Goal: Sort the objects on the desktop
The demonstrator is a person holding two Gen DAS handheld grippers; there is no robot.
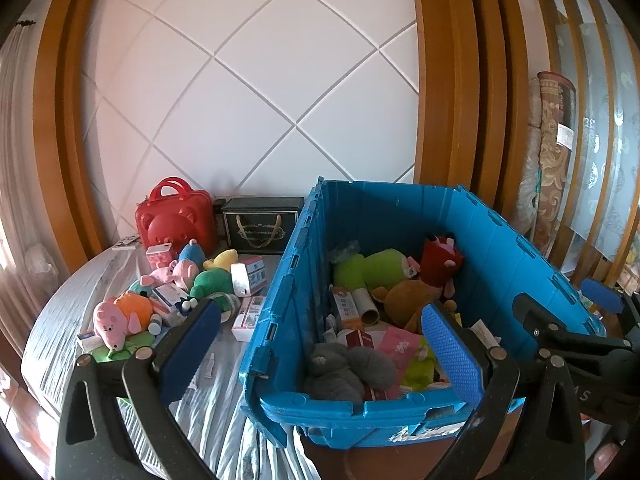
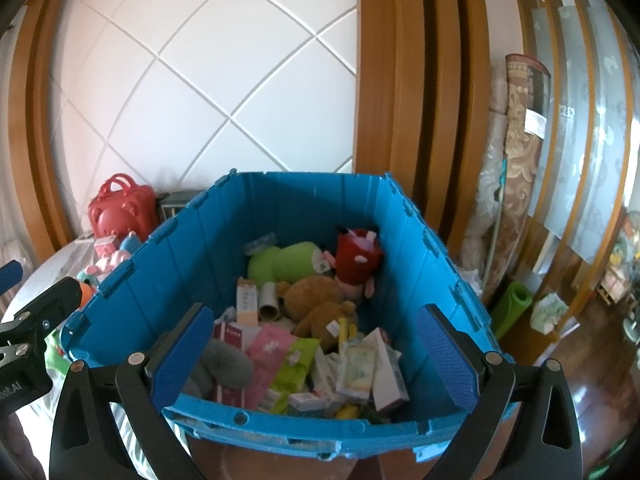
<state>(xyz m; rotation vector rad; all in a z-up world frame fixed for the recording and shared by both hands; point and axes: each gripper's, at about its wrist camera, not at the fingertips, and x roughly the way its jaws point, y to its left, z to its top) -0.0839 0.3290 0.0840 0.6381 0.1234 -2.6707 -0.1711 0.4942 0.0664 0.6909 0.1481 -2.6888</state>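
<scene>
- Nearest, the left gripper (image 1: 324, 344) hangs with its blue pads spread wide and nothing between them, straddling the near left corner of the blue crate (image 1: 280, 296).
- The right gripper (image 2: 316, 350) is equally wide and empty, above the crate's near rim.
- Inside the crate, a grey plush (image 1: 344, 368) lies near the front beside a pink packet (image 2: 268, 350) and small boxes; farther in are a brown bear (image 2: 316, 300), a green plush (image 2: 288, 262) and a red plush (image 2: 356, 256).
- Left of the crate, on the covered table (image 1: 80, 292), a pink pig plush (image 1: 114, 324), other toys and boxes lie clustered.
- Farthest stand a red bear case (image 1: 176, 216) and a black gift bag (image 1: 260, 226), against the wall.
</scene>
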